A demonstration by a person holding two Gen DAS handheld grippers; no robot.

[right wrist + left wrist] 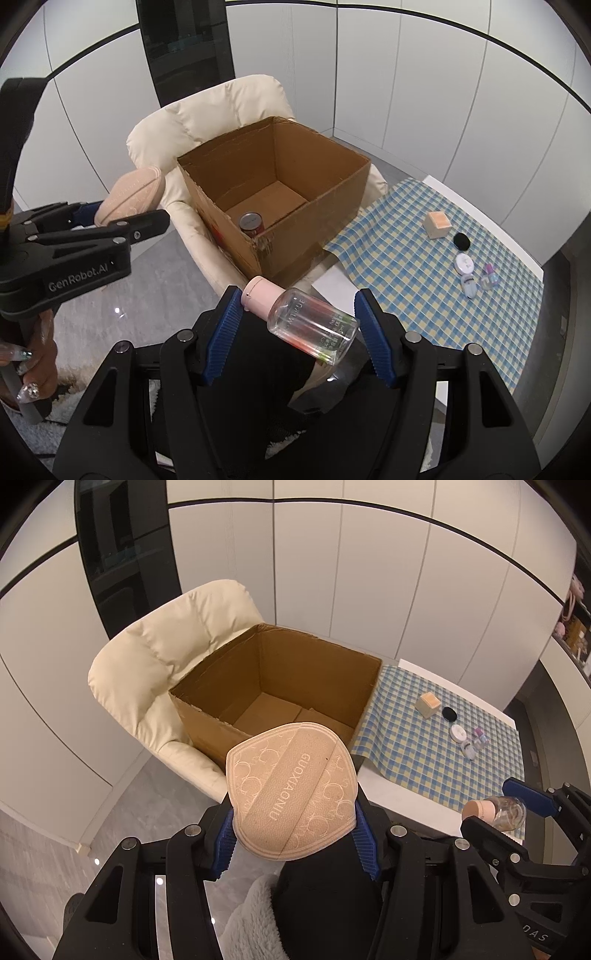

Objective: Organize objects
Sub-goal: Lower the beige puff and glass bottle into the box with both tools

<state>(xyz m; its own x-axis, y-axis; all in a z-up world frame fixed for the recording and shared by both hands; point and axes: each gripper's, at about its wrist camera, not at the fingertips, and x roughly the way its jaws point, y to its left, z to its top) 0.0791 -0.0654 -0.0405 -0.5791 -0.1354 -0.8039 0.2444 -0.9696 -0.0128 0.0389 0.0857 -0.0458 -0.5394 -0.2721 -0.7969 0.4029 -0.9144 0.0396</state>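
Two items on their way to the box, five still on the cloth

The left gripper (293, 834) is clamped on a tan powder puff (291, 794) and the right gripper (301, 328) on a clear pink-capped bottle (303, 321), both held just short of the cardboard box (314, 162) on a cream armchair (155, 653). One can (252, 223) lies inside; by appearances, five small items (461, 258) await on the checked worktop (406, 266).

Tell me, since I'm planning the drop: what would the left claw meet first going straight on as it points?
Probably the cardboard box: its near rim lies just beyond the puff held in the left claw, though depth is unclear.
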